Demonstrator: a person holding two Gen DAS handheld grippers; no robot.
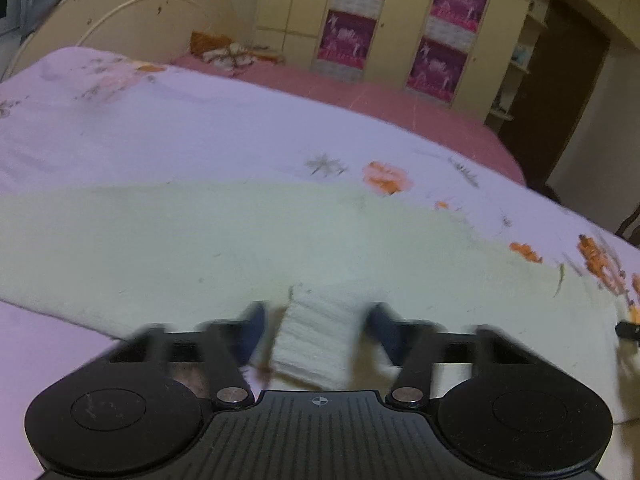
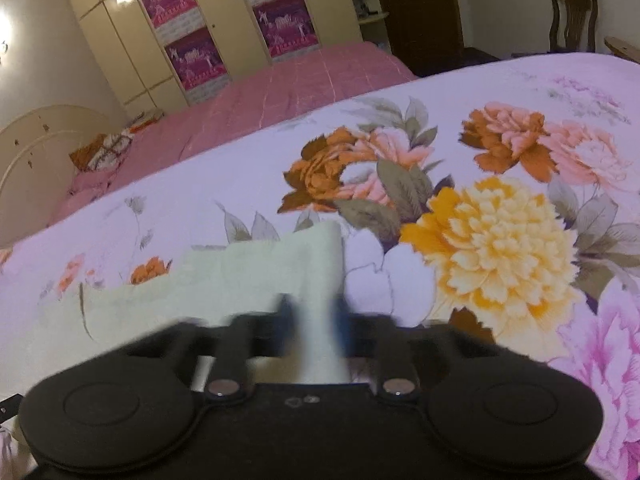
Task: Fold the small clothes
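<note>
The pale green cloth (image 1: 168, 240) lies spread on the floral bedspread (image 2: 500, 128), toward its near edge. The left gripper (image 1: 316, 320) has its blue fingers (image 1: 254, 328) apart, a raised white fold of the cloth standing between them untouched. The right gripper (image 2: 312, 316), at the cloth's corner nearest the yellow flower, has its fingers clamped on a lifted edge.

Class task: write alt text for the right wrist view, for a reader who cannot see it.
The right claw pinches a fold of a pale green cloth, which lies on a floral bedspread. Behind are a pink bed and cream wardrobes.
</note>
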